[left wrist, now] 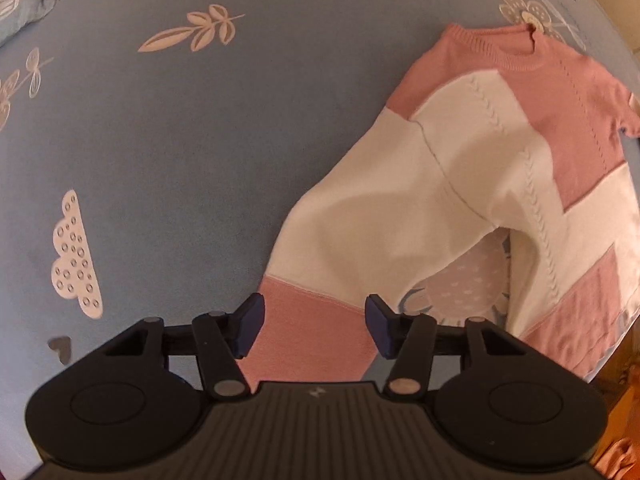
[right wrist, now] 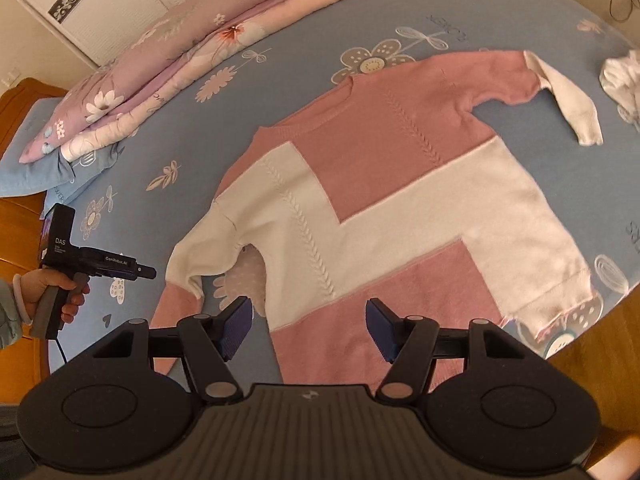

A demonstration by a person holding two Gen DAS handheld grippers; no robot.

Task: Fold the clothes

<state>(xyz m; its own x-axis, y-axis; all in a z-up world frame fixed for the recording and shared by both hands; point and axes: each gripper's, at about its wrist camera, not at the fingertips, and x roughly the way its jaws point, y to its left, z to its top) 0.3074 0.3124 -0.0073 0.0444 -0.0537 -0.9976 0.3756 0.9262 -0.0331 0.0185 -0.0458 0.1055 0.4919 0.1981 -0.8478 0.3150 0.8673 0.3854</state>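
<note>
Blue flower-printed bedsheet (right wrist: 304,36) bears pink-and-white knitted sweater (right wrist: 400,208), spread flat for folding; my left gripper (left wrist: 316,326) and right gripper (right wrist: 310,326) hover spread, empty.

Your left gripper (right wrist: 150,271), right wrist view: "DAS" in white on the upright body; "GenRobot.AI" along the barrel. Smaller print unreadable.
</note>
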